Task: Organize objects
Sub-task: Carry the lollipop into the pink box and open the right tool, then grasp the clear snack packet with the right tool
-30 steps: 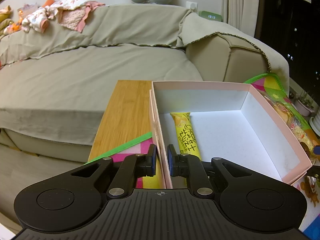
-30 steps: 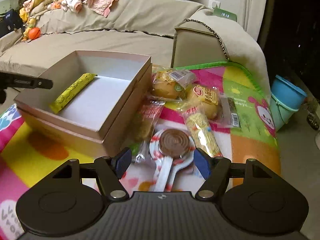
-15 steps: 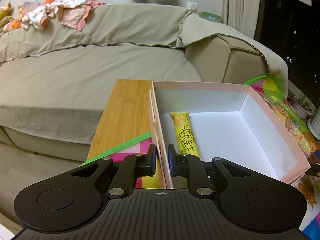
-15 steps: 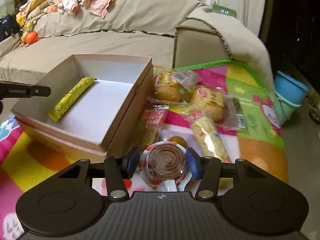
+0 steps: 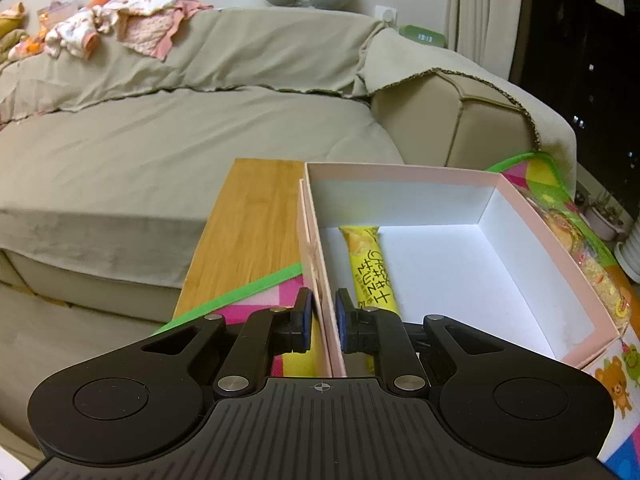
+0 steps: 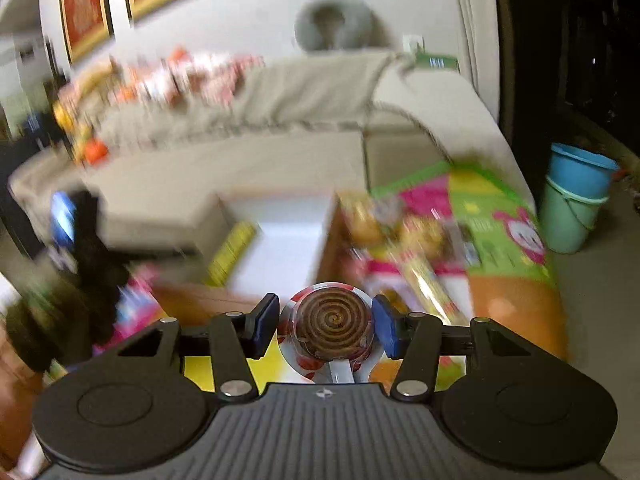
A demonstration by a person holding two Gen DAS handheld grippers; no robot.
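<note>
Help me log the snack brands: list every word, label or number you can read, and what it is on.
Yellow snack stick in the pink box: black script and East Asian characters, not clear enough to quote.
Green clock on the sofa: digits too small to be sure of.
Snack packets on the mat: print blurred.
Spiral lollipop in the right claw: no text.

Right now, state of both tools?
Left tool: shut on the pink box side wall.
Right tool: jaws just closed in, shut on the chocolate swirl lollipop.
</note>
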